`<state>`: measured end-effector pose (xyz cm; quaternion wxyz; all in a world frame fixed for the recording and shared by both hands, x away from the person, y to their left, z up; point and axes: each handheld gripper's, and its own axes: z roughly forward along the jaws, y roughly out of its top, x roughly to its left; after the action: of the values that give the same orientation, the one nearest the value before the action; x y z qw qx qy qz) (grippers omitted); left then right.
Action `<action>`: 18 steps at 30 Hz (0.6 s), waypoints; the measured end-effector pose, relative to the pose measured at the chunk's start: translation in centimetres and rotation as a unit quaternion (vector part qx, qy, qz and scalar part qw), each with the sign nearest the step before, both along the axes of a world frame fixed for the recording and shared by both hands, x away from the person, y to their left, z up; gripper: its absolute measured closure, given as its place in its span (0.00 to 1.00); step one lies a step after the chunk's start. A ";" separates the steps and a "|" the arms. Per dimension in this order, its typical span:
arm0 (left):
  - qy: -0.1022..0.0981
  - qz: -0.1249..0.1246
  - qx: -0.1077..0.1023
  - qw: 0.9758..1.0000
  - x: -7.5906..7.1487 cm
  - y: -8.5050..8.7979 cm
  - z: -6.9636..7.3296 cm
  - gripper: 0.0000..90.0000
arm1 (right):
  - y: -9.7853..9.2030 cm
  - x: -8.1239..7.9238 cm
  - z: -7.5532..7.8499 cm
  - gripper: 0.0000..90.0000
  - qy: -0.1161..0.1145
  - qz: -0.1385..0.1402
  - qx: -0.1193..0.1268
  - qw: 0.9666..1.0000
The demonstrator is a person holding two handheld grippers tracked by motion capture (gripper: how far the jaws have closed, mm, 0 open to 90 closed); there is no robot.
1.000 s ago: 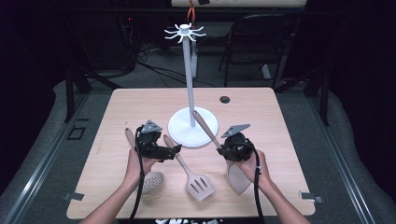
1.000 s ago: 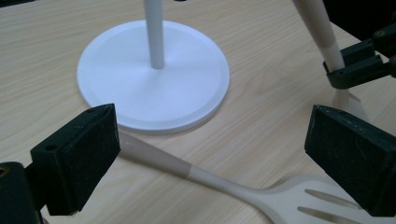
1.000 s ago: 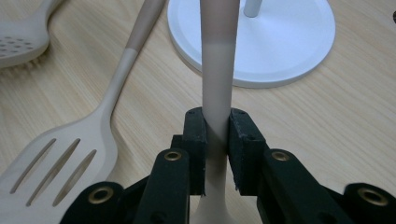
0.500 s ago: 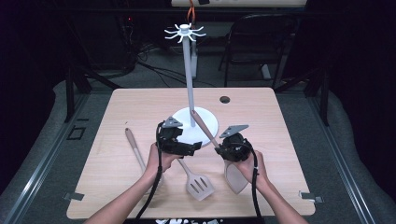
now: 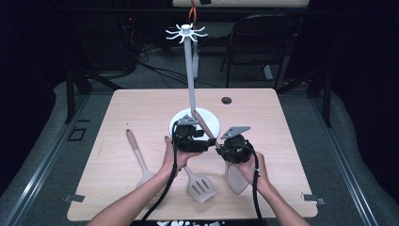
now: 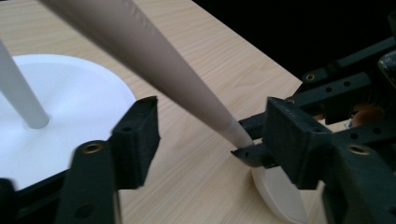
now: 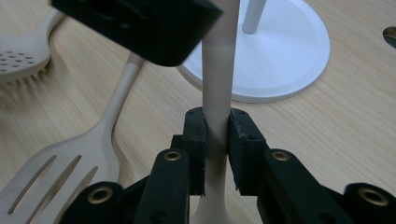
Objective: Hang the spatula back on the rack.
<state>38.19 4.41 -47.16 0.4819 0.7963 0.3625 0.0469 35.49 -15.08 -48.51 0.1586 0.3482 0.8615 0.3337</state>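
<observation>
The spatula [image 5: 234, 176] was held tilted over the table [image 5: 291, 141], its blade low by the right hand and its handle [image 7: 217, 60] slanting up toward the stand [image 5: 211, 123]. The handle was pinched near the blade between the right gripper's [image 7: 216, 140] pads. Farther up, it passed untouched between the left gripper's [image 6: 212, 140] half-spread jaws, which had just been closing.
</observation>
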 end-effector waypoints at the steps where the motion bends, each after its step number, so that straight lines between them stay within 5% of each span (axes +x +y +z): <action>1: -0.002 -0.001 -0.002 1.000 0.0 -0.1 0.0 0.48 | 0.0 0.0 0.0 0.87 -0.001 0.000 0.001 1.000; 5: -0.016 0.010 0.008 1.000 0.0 -0.4 -0.1 0.61 | -0.1 0.0 0.0 0.87 -0.005 -0.003 0.006 1.000; 9: -0.020 0.011 0.015 1.000 0.1 -0.6 -0.2 0.63 | -0.1 -0.1 0.0 0.87 -0.010 -0.006 0.004 1.000; 18: -0.010 0.015 -0.028 0.999 0.5 -0.8 -0.5 0.66 | -0.4 -0.2 0.0 0.87 -0.025 -0.019 0.018 0.999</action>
<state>38.71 3.64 -47.67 0.5067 0.7768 0.3704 0.0517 35.32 -15.47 -48.50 0.1804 0.3585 0.8445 0.3546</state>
